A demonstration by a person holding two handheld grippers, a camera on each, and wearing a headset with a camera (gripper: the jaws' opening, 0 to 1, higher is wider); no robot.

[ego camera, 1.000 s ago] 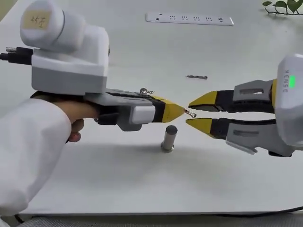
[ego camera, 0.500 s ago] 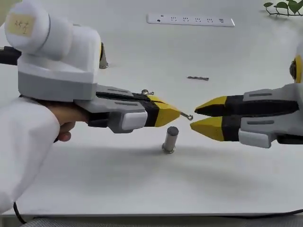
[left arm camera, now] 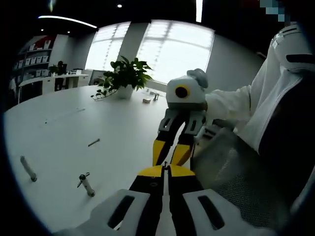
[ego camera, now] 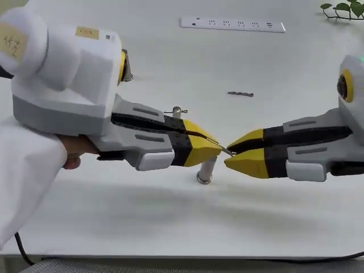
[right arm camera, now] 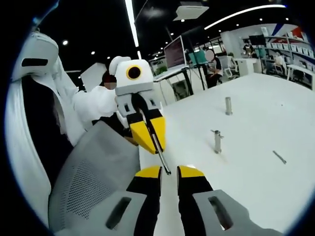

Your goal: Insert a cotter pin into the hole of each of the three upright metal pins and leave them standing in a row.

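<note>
l tool clamped on cotter pin, just above metal pin standing on table. r tool jaws slightly apart, cotter pin tip btwn them.

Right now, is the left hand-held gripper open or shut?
Shut: the left hand-held gripper clamps the cotter pin, whose end sticks out past its tips.

Open-plan office-lab: long white table, big windows, potted plant, wall shelves, monitor, ceiling strip lights, mesh chair.
</note>
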